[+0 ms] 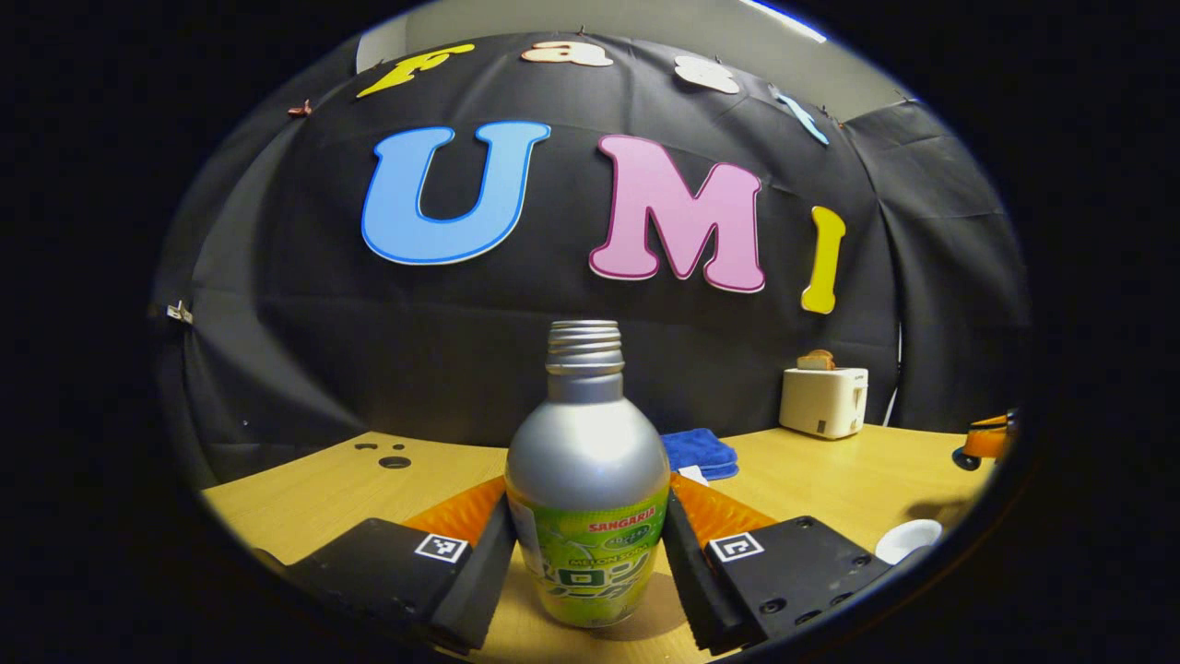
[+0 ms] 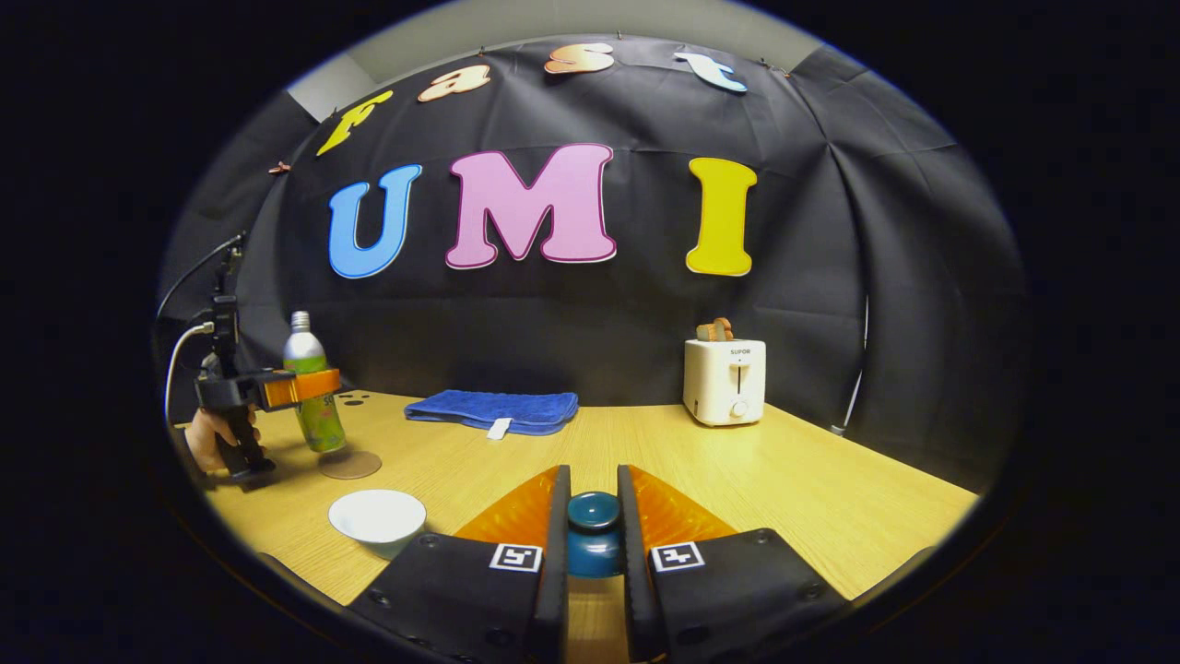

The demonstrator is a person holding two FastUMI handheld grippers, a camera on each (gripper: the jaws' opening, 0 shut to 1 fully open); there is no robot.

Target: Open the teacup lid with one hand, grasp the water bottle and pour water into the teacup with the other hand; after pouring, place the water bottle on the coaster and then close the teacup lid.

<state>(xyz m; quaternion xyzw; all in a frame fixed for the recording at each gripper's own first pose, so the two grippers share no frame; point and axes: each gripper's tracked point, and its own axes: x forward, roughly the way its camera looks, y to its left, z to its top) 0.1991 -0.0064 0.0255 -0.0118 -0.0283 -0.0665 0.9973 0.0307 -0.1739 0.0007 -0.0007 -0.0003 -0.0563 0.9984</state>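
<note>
While the left tongs (image 1: 587,563) stand open around the water bottle (image 1: 587,498), their pads flanking its body without clear contact, the right tongs (image 2: 593,544) are closed on the teacup lid (image 2: 593,530). Left of that lid sits the uncovered teacup (image 2: 378,518), with the coaster (image 2: 349,464) beyond it, by the bottle. Risk: an off-centre squeeze could tip the uncapped bottle onto the worktop (image 2: 830,498).
</note>
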